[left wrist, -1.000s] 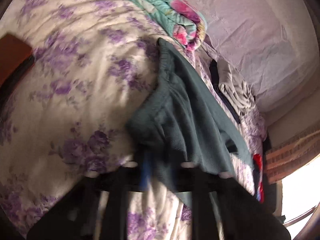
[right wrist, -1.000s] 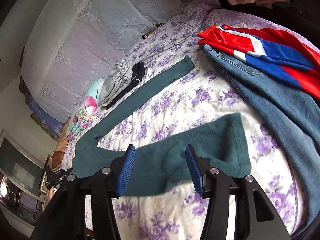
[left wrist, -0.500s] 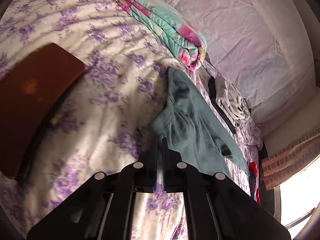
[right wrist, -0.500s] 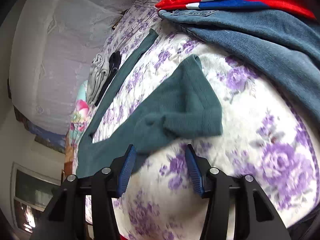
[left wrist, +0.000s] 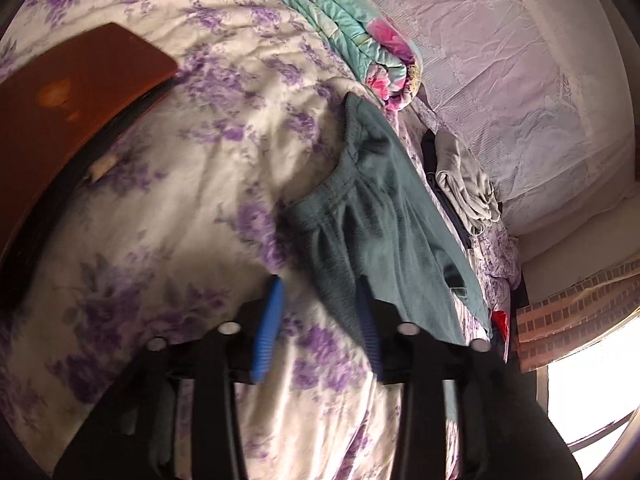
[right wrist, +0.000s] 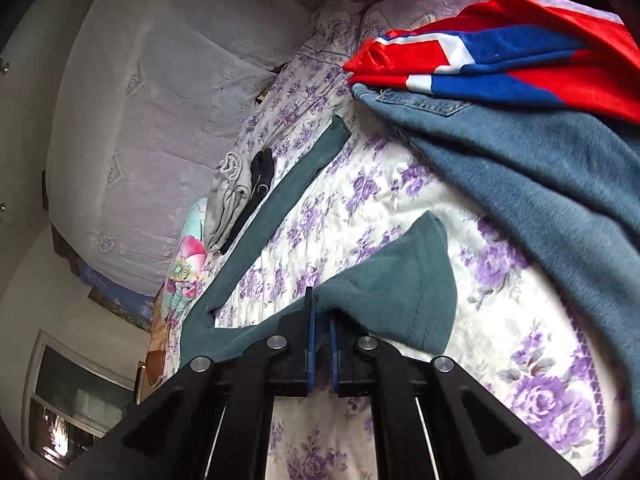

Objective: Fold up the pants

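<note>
Dark teal pants (left wrist: 384, 232) lie on a bed with a purple-flowered cover (left wrist: 200, 208). In the left wrist view their waistband end is bunched just ahead of my left gripper (left wrist: 320, 312), which is open with the cloth's edge near its right finger. In the right wrist view the near leg (right wrist: 400, 288) lies with its cuff turned up, and my right gripper (right wrist: 322, 328) is shut on that leg's edge. The other leg (right wrist: 296, 176) stretches flat toward the headboard.
Blue jeans (right wrist: 540, 184) and a red-blue garment (right wrist: 500, 64) lie at the right. Folded grey and black clothes (right wrist: 236, 196) and a folded floral quilt (left wrist: 360, 40) lie near the padded headboard (left wrist: 500, 60). A brown board (left wrist: 68, 100) lies at the left.
My left gripper has opened and let go of the waistband. My right gripper has closed on the near leg's edge and lifted it a little.
</note>
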